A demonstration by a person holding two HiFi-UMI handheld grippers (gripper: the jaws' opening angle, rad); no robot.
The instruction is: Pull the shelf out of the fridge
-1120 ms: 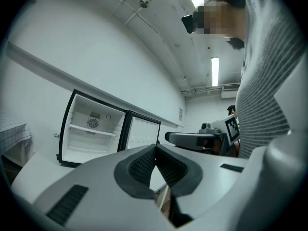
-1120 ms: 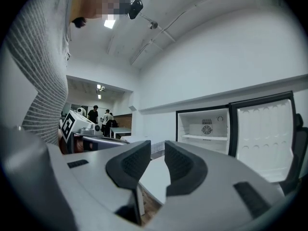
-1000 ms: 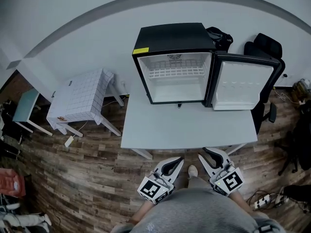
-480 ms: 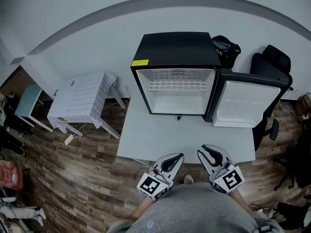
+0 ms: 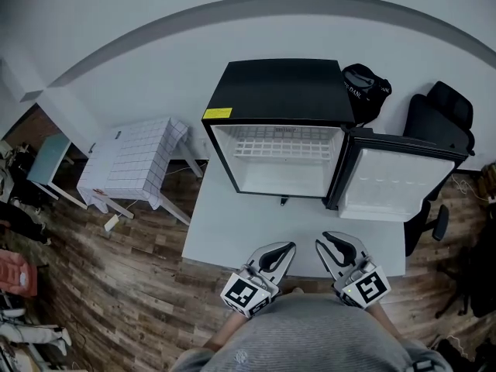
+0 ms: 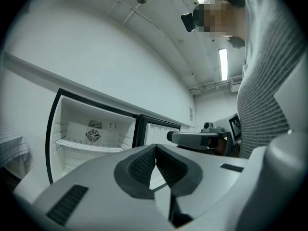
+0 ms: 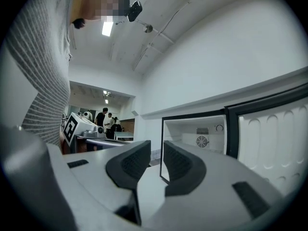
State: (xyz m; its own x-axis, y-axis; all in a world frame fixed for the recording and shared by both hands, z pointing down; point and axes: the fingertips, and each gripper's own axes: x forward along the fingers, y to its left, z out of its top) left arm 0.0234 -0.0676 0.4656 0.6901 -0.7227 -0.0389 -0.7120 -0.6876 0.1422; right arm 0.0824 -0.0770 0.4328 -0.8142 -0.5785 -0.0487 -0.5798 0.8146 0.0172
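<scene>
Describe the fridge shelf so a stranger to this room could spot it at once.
A black fridge stands on the white table, its door open. Across its upper interior lies the shelf: a white wire grid, unlike the smooth white walls around it.

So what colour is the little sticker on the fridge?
Yellow. The sticker on the black fridge shows best in the head view.
</scene>
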